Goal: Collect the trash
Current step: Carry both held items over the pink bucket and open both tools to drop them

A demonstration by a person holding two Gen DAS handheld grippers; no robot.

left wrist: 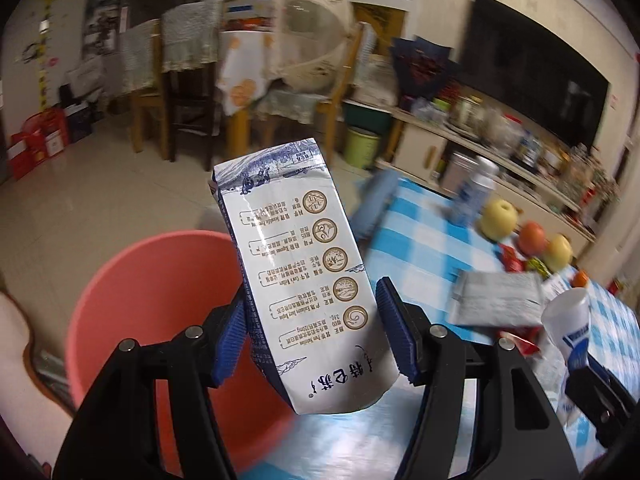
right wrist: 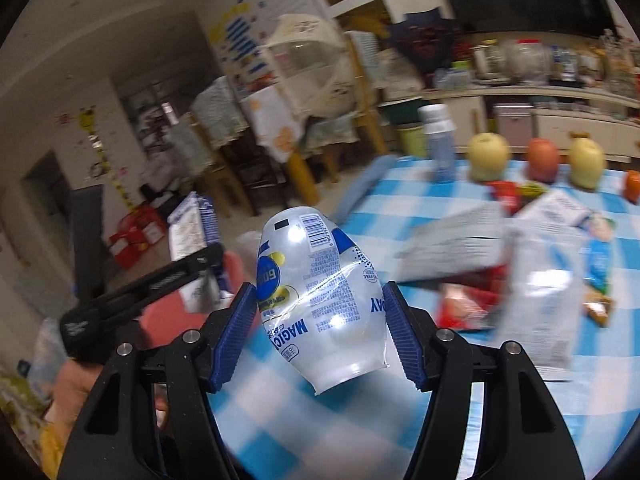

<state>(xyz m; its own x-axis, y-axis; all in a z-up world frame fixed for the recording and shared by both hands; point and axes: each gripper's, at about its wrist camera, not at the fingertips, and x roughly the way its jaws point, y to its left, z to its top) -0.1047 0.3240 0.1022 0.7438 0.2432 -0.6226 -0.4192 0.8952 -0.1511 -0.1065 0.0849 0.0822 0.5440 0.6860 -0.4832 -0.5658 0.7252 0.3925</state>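
Checked bench (left wrist: pixel 420 248) is the biggest thing here, with a pink bin (left wrist: pixel 160 280) right beside its edge. Still scattered on the bench: a grey packet (left wrist: pixel 496 298), wrappers, some fruit. Left gripper (left wrist: pixel 316 332) has its jaws clamped on a milk carton (left wrist: pixel 304 272), held up over the bin's rim. Right gripper (right wrist: pixel 320 332) has its jaws squeezing a small white bottle (right wrist: pixel 320 300) above the bench.

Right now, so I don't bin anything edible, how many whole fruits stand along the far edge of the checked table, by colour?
Yellow-green apples: 2
Red-orange fruit: 1
Small orange fruit at the picture's edge: 1
Total: 4
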